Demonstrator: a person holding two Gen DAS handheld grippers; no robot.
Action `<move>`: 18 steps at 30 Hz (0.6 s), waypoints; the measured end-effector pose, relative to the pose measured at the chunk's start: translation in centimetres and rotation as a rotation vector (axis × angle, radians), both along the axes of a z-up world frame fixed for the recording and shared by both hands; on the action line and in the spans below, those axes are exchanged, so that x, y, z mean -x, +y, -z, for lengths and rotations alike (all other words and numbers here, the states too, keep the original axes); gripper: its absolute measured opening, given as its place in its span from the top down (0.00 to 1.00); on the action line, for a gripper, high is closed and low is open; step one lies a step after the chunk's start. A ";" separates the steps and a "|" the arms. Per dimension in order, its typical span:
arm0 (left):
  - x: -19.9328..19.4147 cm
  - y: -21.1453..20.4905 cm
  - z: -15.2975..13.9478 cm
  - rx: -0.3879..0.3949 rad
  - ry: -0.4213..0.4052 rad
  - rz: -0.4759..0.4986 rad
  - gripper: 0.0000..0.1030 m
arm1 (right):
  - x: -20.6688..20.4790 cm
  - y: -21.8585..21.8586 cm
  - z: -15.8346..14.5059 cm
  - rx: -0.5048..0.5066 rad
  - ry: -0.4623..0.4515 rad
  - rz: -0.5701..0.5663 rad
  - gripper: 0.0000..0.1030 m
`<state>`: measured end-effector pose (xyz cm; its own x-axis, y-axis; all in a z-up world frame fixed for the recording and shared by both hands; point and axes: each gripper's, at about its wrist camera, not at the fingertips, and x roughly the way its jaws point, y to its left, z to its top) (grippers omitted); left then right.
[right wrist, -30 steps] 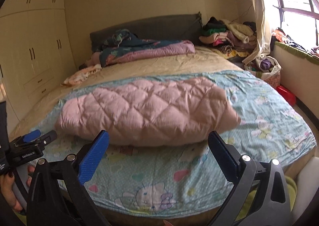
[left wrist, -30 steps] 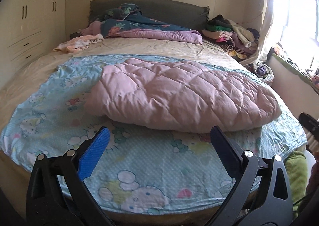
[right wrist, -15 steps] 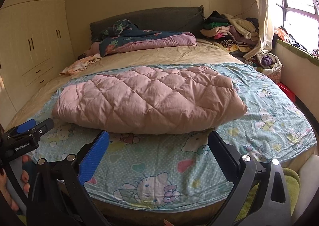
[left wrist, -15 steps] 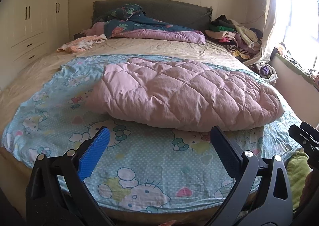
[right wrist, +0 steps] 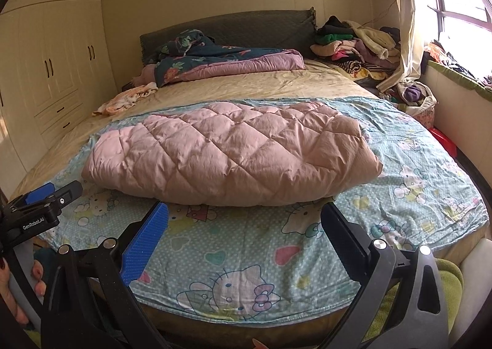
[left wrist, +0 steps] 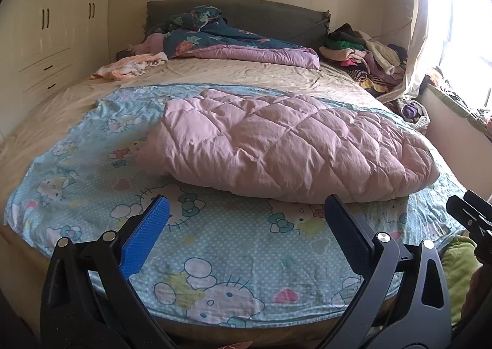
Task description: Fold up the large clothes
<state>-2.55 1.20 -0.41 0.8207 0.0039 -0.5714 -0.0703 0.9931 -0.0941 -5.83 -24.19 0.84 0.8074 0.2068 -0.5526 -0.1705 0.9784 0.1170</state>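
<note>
A pink quilted coat point(left wrist: 286, 149) lies folded into a puffy, diamond-stitched bundle across the middle of a bed point(left wrist: 246, 72), resting on a light-blue cartoon-cat sheet point(left wrist: 215, 241) spread over the foot end. Its surface is creased and swollen, with rounded ends. The left gripper point(left wrist: 246, 220) hovers above the sheet just in front of the coat, jaws spread wide and empty, one blue pad point(left wrist: 144, 241) facing inward. The right gripper point(right wrist: 244, 220) hangs likewise at the coat's near edge, jaws apart and holding nothing. A dark floral duvet point(right wrist: 221, 60) sits bunched against the grey headboard point(right wrist: 246, 26), a heap of clothes point(right wrist: 356, 44) is piled by the curtain, and cream wardrobes point(right wrist: 52, 66) line the wall.
</note>
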 end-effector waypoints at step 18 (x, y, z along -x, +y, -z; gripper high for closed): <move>-0.1 0.2 0.0 -0.006 0.004 -0.007 0.09 | 0.0 0.0 -0.1 -0.001 0.004 -0.001 0.04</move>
<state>-2.50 1.39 -0.39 0.8181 0.0131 -0.5750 -0.0779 0.9931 -0.0882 -5.88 -24.23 0.92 0.8051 0.2085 -0.5553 -0.1712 0.9780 0.1190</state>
